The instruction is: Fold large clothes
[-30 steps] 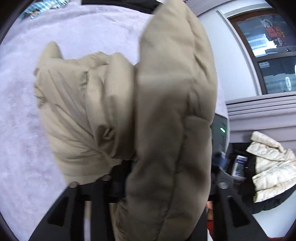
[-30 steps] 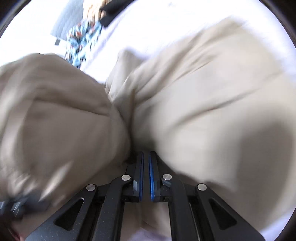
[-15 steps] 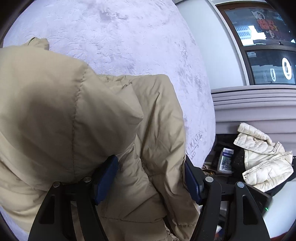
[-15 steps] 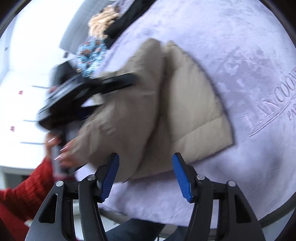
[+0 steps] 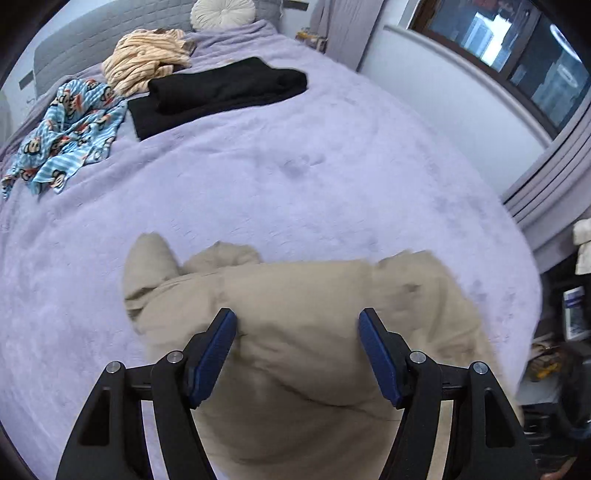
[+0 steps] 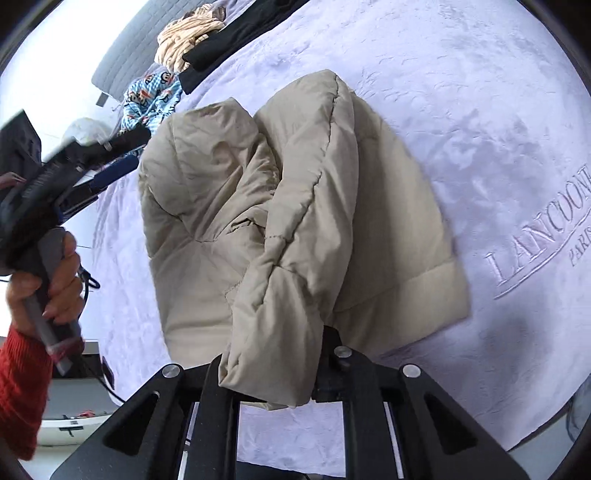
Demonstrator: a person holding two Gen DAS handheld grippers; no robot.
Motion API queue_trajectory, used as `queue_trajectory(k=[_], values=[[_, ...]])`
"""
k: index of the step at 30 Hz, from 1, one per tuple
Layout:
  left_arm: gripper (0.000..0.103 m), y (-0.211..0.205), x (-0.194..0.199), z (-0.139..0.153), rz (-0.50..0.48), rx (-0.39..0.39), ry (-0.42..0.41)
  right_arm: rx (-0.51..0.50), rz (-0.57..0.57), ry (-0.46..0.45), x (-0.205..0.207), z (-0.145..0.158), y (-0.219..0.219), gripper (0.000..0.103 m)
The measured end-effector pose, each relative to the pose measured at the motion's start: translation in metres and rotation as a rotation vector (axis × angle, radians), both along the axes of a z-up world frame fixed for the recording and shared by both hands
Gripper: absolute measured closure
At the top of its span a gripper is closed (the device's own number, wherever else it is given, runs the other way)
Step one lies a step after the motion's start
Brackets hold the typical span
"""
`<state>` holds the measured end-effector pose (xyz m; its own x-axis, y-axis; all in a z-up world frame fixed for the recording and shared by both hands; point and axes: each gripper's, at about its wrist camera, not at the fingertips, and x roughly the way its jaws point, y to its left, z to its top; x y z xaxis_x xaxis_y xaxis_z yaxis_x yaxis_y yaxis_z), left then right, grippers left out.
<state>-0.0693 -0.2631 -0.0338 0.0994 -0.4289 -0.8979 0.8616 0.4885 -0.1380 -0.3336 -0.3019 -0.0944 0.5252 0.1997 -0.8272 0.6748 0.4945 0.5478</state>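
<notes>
A beige puffer jacket lies bunched on the lilac bed cover. My left gripper is open above it, its blue pads wide apart and not touching it. In the right wrist view the jacket lies folded over on itself, and a padded edge of it drapes between my right gripper's fingers. The right gripper is shut on that edge; its pads are hidden by the fabric. The left gripper also shows there at the left, held in a hand with a red sleeve.
At the bed's far end lie a folded black garment, a blue patterned cloth, a cream striped garment and a round cushion. A window and cluttered floor are at the right. The cover carries embossed lettering.
My left gripper let go of the jacket, opened and pulled back above it. My right gripper was open half a second ago and has now shut on the jacket's edge. The jacket dropped onto the bed.
</notes>
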Motion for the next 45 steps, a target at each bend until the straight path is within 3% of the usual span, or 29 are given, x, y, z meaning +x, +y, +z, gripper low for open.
queue_trajectory(k=[1,3,6,12,16,18,24,28,31,34,38,43,45], values=[[0.034,-0.003,0.008,-0.017,0.016,0.039,0.014,0.001,-0.007,0.003,0.0,-0.002,-0.003,0.089],[0.034,-0.019,0.006,-0.038,0.036,0.034,0.049,-0.008,-0.024,0.008,0.002,-0.006,-0.007,0.089],[0.034,-0.058,-0.018,-0.053,-0.013,0.022,0.019,-0.028,-0.064,0.031,-0.014,-0.009,-0.01,0.089],[0.033,-0.127,-0.061,-0.088,-0.074,0.023,0.004,0.003,-0.165,0.064,-0.053,-0.044,-0.04,0.089],[0.033,-0.136,-0.067,-0.098,-0.074,0.049,0.0,0.148,-0.224,0.027,-0.083,-0.063,-0.06,0.085],[0.033,-0.134,-0.065,-0.1,-0.069,0.05,0.006,0.196,-0.257,0.033,-0.096,-0.054,-0.068,0.081],[0.033,-0.13,-0.063,-0.1,-0.063,0.06,-0.004,-0.084,-0.164,-0.038,-0.101,0.033,-0.078,0.08],[0.033,-0.129,-0.065,-0.093,-0.05,0.083,-0.027,-0.128,0.005,-0.006,-0.052,0.026,-0.084,0.08],[0.033,-0.113,-0.061,-0.07,0.007,0.08,-0.038,-0.088,0.096,0.106,-0.034,-0.009,-0.076,0.08],[0.033,-0.078,-0.056,-0.038,0.074,0.065,-0.05,-0.029,0.124,0.136,-0.035,-0.032,-0.067,0.08],[0.033,-0.019,-0.058,-0.014,0.136,0.087,-0.035,-0.034,0.143,0.141,-0.042,-0.036,-0.061,0.08],[0.033,0.045,-0.071,-0.01,0.208,0.14,0.002,-0.014,0.12,0.154,-0.041,-0.04,-0.058,0.08],[0.018,0.064,-0.073,-0.013,0.239,0.151,0.031,0.003,0.111,0.164,-0.02,-0.049,-0.051,0.08]])
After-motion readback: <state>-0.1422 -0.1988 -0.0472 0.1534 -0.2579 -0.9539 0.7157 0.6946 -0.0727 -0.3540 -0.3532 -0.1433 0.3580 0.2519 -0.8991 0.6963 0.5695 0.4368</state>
